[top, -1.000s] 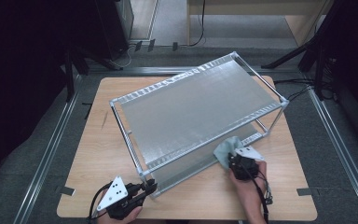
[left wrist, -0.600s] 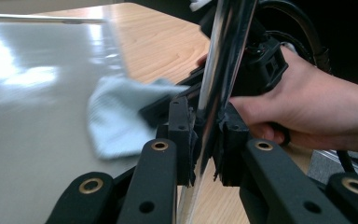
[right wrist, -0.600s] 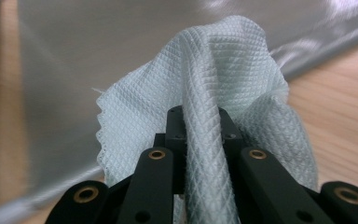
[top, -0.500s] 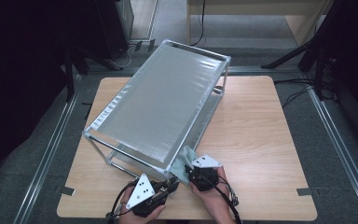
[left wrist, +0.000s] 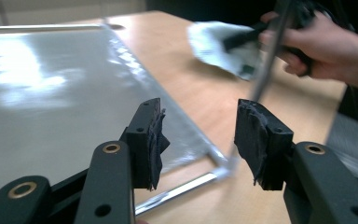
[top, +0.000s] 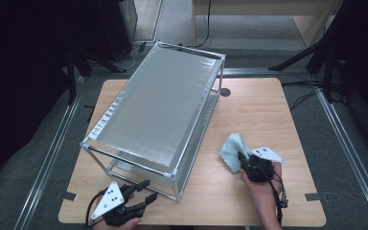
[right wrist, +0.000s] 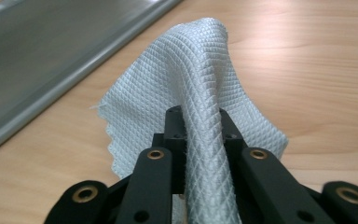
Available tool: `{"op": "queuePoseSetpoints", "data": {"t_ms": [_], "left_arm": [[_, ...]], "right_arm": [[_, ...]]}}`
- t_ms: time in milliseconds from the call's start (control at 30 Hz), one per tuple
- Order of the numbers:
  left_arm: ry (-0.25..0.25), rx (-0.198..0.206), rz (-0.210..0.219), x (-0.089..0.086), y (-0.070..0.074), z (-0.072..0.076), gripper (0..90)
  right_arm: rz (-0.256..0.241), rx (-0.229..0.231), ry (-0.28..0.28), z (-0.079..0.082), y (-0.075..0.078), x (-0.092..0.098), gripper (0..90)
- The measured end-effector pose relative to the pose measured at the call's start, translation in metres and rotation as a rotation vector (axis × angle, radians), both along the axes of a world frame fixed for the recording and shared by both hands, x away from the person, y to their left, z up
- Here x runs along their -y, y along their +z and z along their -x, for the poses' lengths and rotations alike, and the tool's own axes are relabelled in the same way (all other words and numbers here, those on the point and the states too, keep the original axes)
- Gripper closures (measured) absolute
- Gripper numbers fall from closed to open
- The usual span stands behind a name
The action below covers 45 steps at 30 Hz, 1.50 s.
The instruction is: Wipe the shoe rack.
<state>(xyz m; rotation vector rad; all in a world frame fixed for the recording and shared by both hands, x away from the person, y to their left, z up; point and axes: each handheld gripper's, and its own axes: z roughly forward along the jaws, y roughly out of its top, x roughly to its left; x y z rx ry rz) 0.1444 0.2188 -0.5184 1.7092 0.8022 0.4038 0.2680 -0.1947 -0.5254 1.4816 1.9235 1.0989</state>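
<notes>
A two-tier metal shelf rack (top: 158, 110) stands slanted across the left half of the wooden table (top: 263, 110). My right gripper (top: 242, 157) is shut on a pale blue cloth (top: 233, 151), held just off the rack's near right side. Up close, the waffle-textured cloth (right wrist: 200, 84) is pinched between the right gripper's jaws (right wrist: 200, 123) and drapes over them. My left gripper (top: 146, 190) is open at the front table edge, by the rack's near corner post. Between its spread jaws (left wrist: 198, 135) I see the rack's lower shelf (left wrist: 60, 98) and corner.
A person's hand (left wrist: 326, 46) with the cloth shows beyond the rack post in the left gripper view. Bare wood lies to the right of the rack. Dark stands and cables surround the table on the floor.
The rack has swung further, its long side now running from front left toward the back. The right gripper with the cloth moved right, away from the rack's corner.
</notes>
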Motion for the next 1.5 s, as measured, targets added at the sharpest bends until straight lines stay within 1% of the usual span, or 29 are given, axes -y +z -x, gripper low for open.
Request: {"op": "queuePoseSetpoints", "data": {"t_ms": [67, 133, 200, 233, 300, 333, 367, 400, 467, 533, 600, 633, 667, 700, 767, 867, 900, 933, 1000, 1033, 1133, 1200, 1233, 1300, 1333, 1367, 1400, 1433, 1500], "left_arm": [[0.055, -0.001, 0.009, -0.014, 0.0, -0.002, 50.7], [0.112, 0.006, -0.015, -0.03, 0.0, -0.001, 50.8], [0.165, 0.025, -0.022, -0.045, 0.002, 0.001, 51.6], [0.192, 0.031, -0.02, -0.053, 0.003, 0.002, 51.9], [0.245, 0.033, -0.014, -0.068, 0.004, 0.002, 52.4], [0.29, 0.022, -0.003, -0.079, 0.003, 0.0, 52.4], [0.324, 0.014, 0.001, -0.085, 0.002, -0.001, 52.1], [0.376, -0.002, 0.015, -0.091, 0.001, -0.003, 51.0], [0.467, -0.018, 0.028, -0.101, -0.004, -0.009, 47.0], [0.514, -0.023, 0.002, -0.103, -0.008, -0.015, 44.7], [0.53, -0.026, -0.011, -0.104, -0.009, -0.018, 42.7], [0.566, -0.052, -0.016, -0.107, -0.012, -0.024, 42.3], [0.566, -0.052, -0.016, -0.107, -0.012, -0.024, 42.2], [0.575, -0.069, 0.011, -0.111, -0.014, -0.03, 42.5], [0.565, -0.083, 0.02, -0.113, -0.014, -0.035, 46.0], [0.518, -0.097, 0.023, -0.107, -0.016, -0.04, 59.5], [0.525, -0.093, 0.009, -0.102, -0.016, -0.04, 60.3], [0.533, -0.091, -0.006, -0.098, -0.015, -0.039, 64.4], [0.531, -0.093, -0.008, -0.095, -0.015, -0.039, 74.7], [0.526, -0.09, -0.009, -0.088, -0.015, -0.04, 78.1], [0.489, -0.091, -0.006, -0.074, -0.015, -0.042, 78.8], [0.463, -0.085, -0.022, -0.066, -0.015, -0.042, 78.9], [0.448, -0.083, -0.029, -0.062, -0.015, -0.042, 79.1], [0.42, -0.076, -0.041, -0.057, -0.014, -0.04, 79.5], [0.406, -0.074, -0.043, -0.055, -0.014, -0.039, 79.9], [0.381, -0.068, -0.052, -0.053, -0.015, -0.038, 80.2], [0.36, -0.063, -0.063, -0.051, -0.014, -0.037, 80.5], [0.345, -0.06, -0.065, -0.049, -0.014, -0.036, 80.7], [0.3, -0.052, -0.074, -0.043, -0.015, -0.033, 80.9]], "right_arm": [[0.013, 0.008, -0.051, -0.003, 0.002, 0.013, 69.7], [0.014, 0.015, -0.083, -0.002, 0.005, 0.022, 54.3], [0.004, 0.016, -0.05, 0.0, 0.011, 0.023, 36.9], [-0.009, 0.027, -0.026, 0.003, 0.017, 0.02, 30.8], [-0.004, 0.067, 0.011, 0.013, 0.024, 0.012, 22.0], [-0.004, 0.079, 0.027, 0.017, 0.027, 0.008, 18.7], [-0.018, 0.098, 0.065, 0.024, 0.03, -0.001, 16.9], [-0.018, 0.112, 0.094, 0.029, 0.031, -0.006, 16.1], [-0.005, 0.135, 0.163, 0.039, 0.033, -0.022, 14.6], [0.0, 0.151, 0.221, 0.045, 0.033, -0.036, 14.3], [-0.001, 0.156, 0.236, 0.047, 0.032, -0.042, 14.2], [-0.004, 0.159, 0.266, 0.051, 0.027, -0.053, 13.2], [-0.004, 0.159, 0.266, 0.051, 0.027, -0.053, 13.2], [-0.016, 0.152, 0.298, 0.056, 0.024, -0.061, 11.9], [-0.022, 0.157, 0.319, 0.061, 0.023, -0.064, 11.1], [-0.051, 0.16, 0.337, 0.07, 0.022, -0.066, 10.3], [-0.062, 0.159, 0.346, 0.073, 0.022, -0.068, 10.0], [-0.066, 0.163, 0.36, 0.076, 0.022, -0.069, 9.4], [-0.069, 0.161, 0.377, 0.078, 0.021, -0.071, 8.2], [-0.057, 0.162, 0.452, 0.084, 0.017, -0.078, 5.1], [-0.027, 0.171, 0.498, 0.09, 0.012, -0.086, 6.6], [-0.009, 0.18, 0.482, 0.093, 0.01, -0.089, 15.9], [0.004, 0.187, 0.461, 0.093, 0.009, -0.089, 23.8], [0.008, 0.192, 0.443, 0.091, 0.007, -0.086, 48.9], [0.008, 0.181, 0.427, 0.089, 0.005, -0.082, 57.2], [-0.013, 0.166, 0.439, 0.086, 0.004, -0.079, 60.6], [-0.063, 0.146, 0.45, 0.082, 0.003, -0.072, 65.4], [-0.083, 0.137, 0.446, 0.079, 0.002, -0.068, 70.3], [-0.081, 0.144, 0.406, 0.074, 0.002, -0.061, 77.4]]}}
